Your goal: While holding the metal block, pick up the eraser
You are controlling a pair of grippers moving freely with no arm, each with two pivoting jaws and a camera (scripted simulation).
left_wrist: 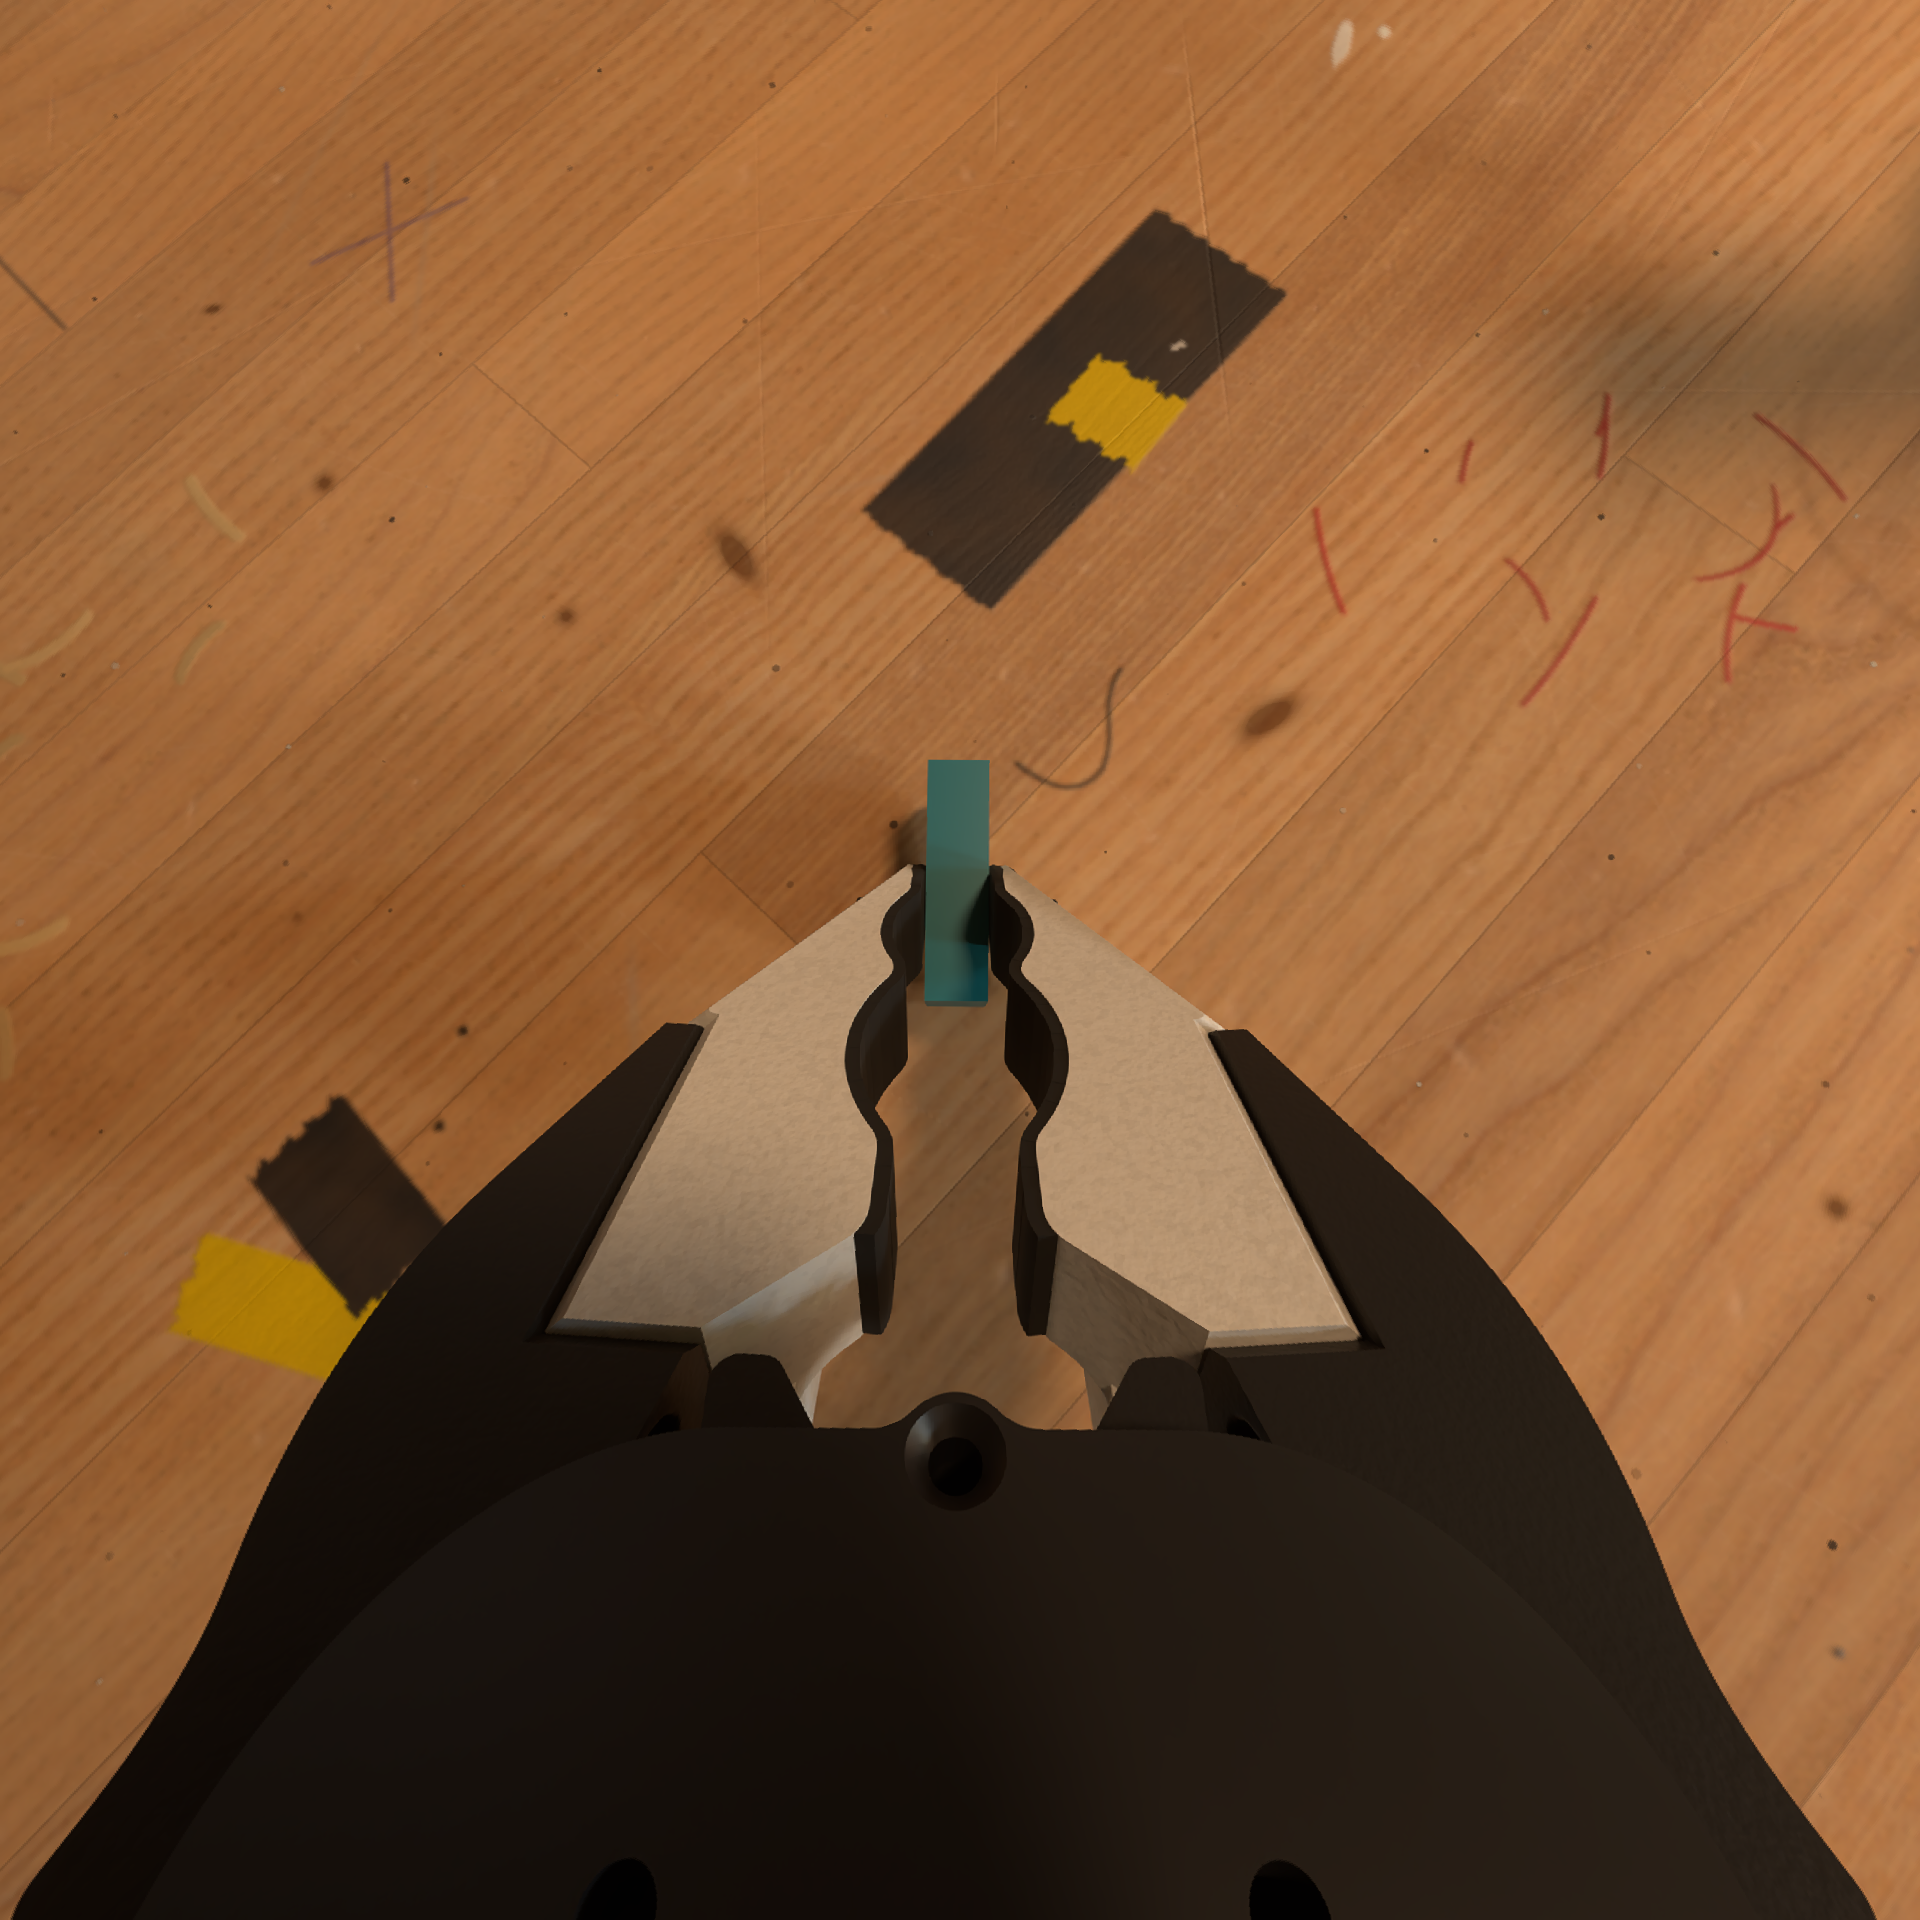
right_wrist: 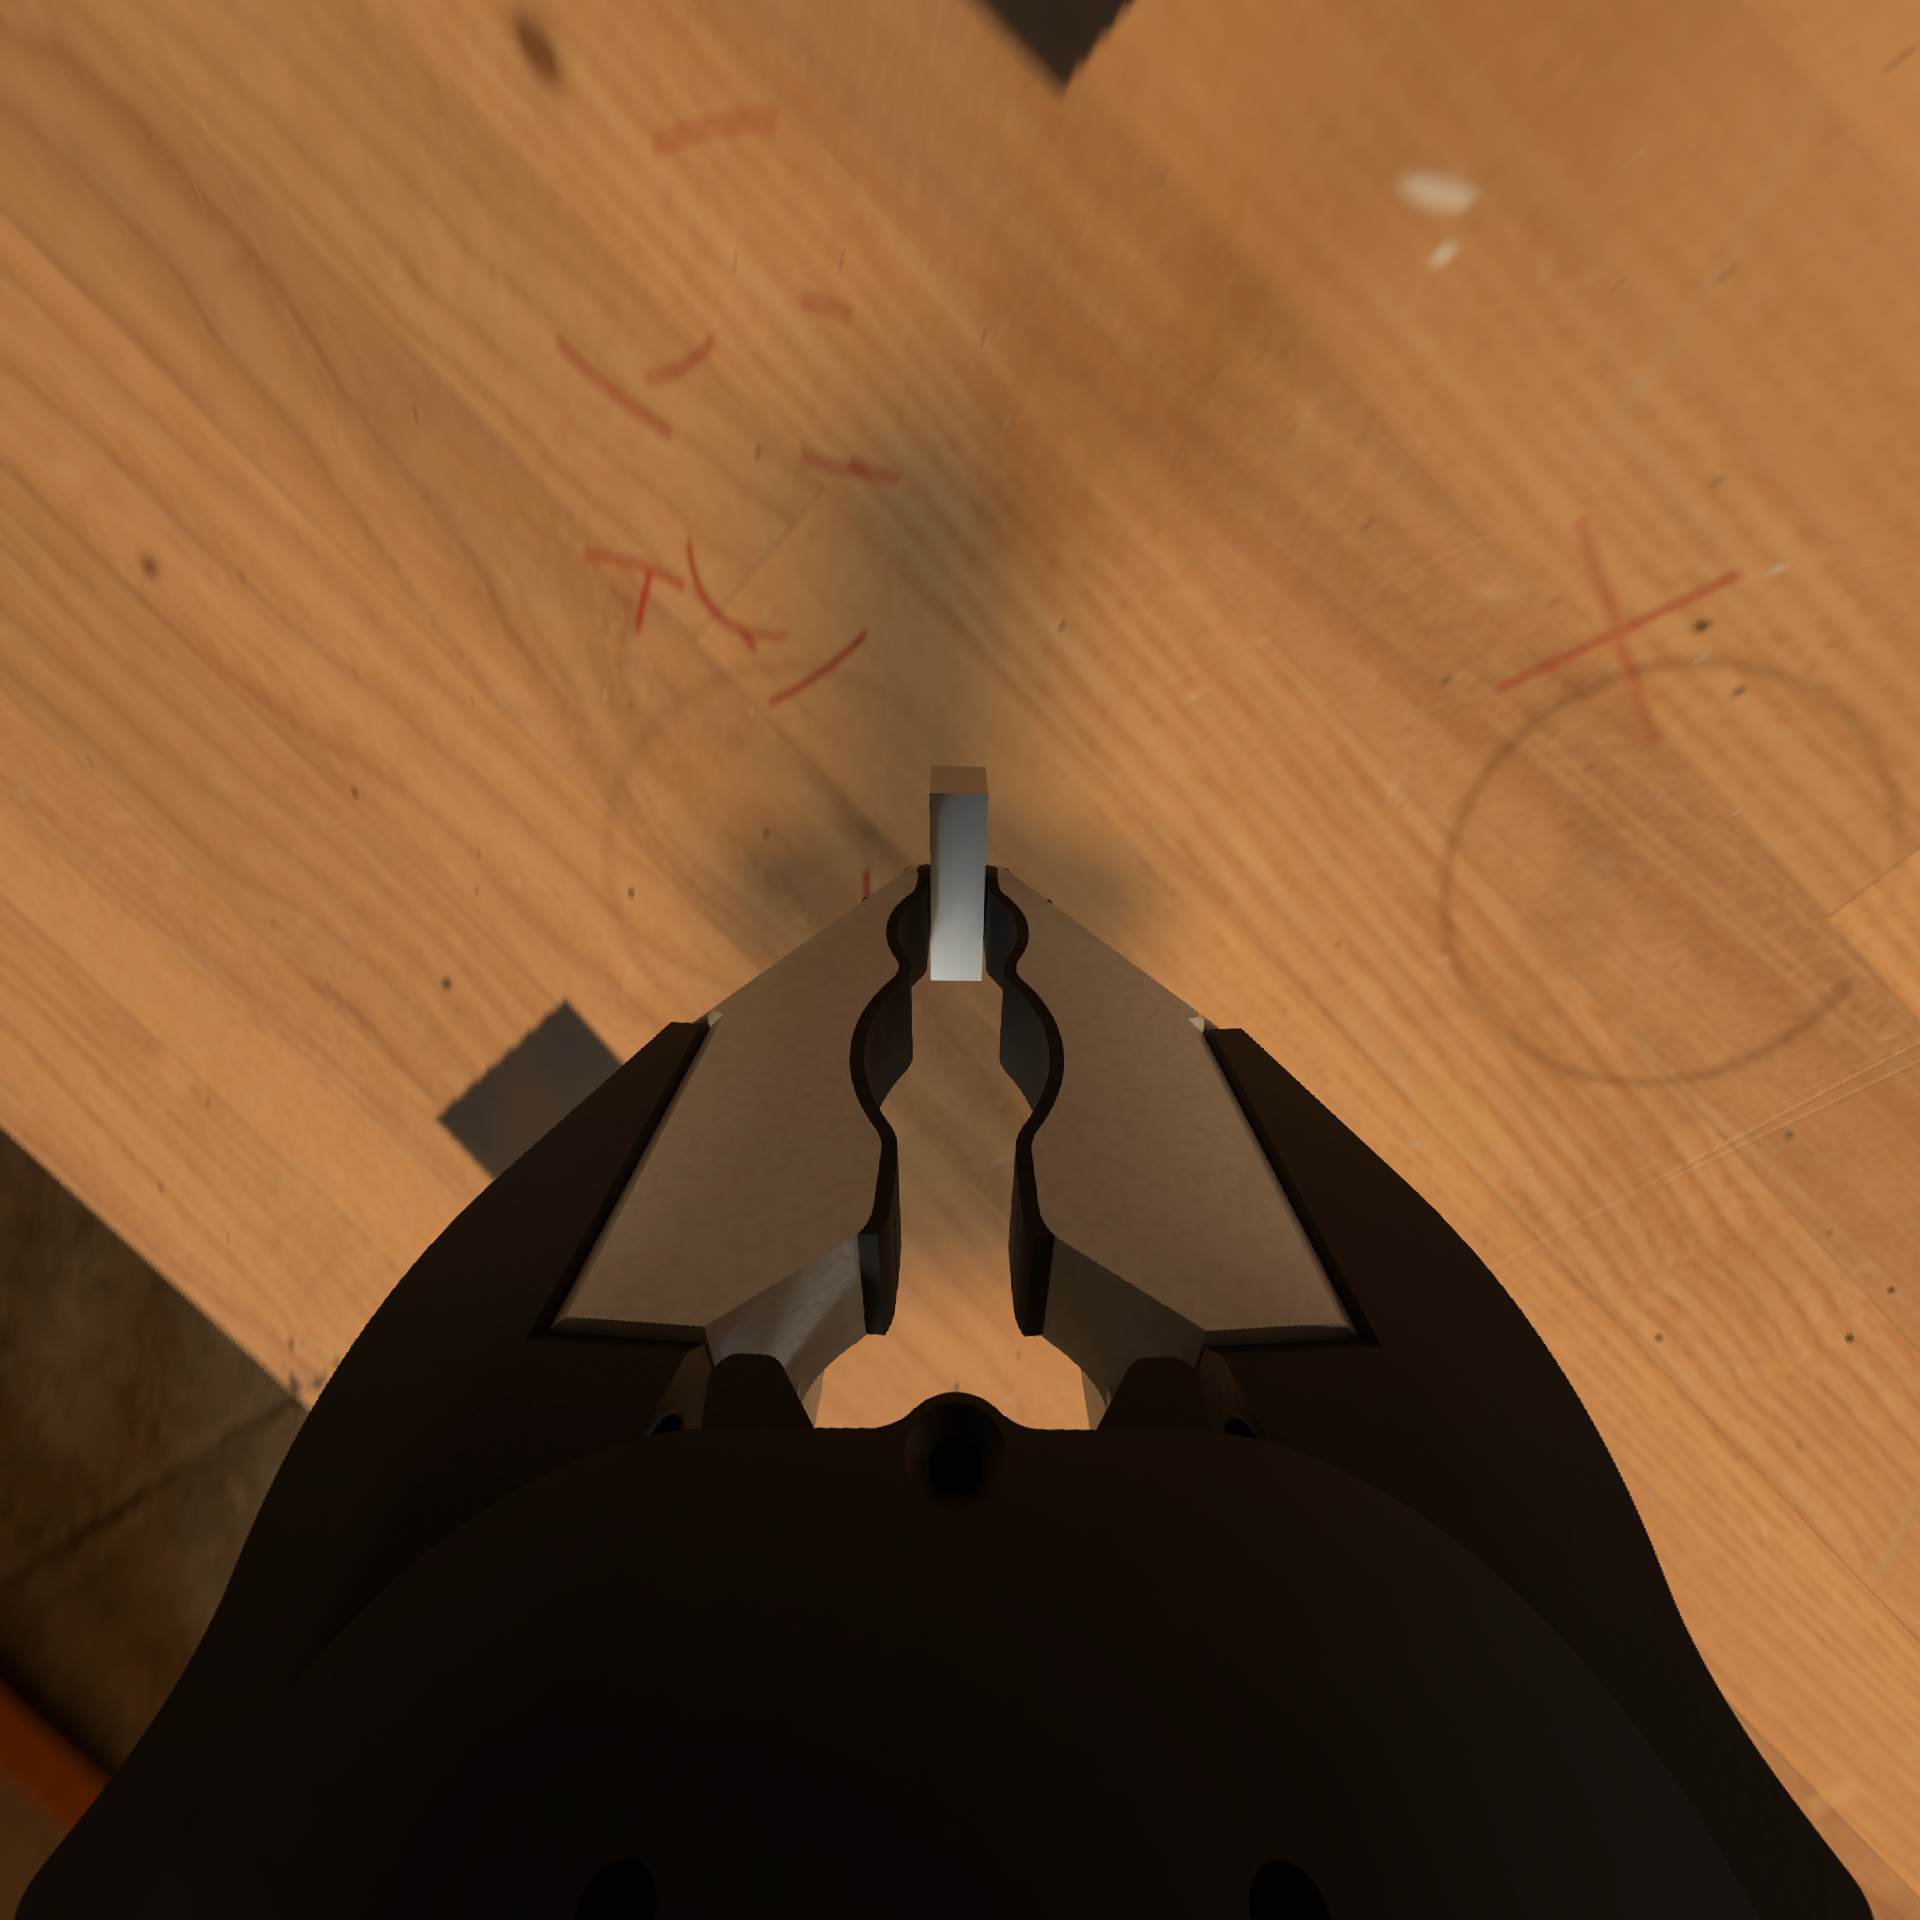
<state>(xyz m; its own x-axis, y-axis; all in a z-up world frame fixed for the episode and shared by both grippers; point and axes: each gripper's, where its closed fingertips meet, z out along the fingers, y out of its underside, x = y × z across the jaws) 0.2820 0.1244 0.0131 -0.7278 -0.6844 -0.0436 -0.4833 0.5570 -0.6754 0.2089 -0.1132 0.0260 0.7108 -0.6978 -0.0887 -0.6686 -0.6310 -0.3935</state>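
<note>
Left hand-held gripper [left_wrist: 956,883]: fingertips clamped on teal eraser [left_wrist: 957,831], far end projecting past tips. Right hand-held gripper [right_wrist: 956,883]: tips clamped on grey metal block [right_wrist: 957,883]. Beyond both: wooden worktop [left_wrist: 520,623], dark tape patch [left_wrist: 1075,410] ahead of left.

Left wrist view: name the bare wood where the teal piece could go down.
Free: the planks left of the long black tape strip, out to the pencilled cross, and the wood between that strip and the red scribbles. Crowded: lower left, where black and yellow tape meets the left hand-held gripper.
</note>
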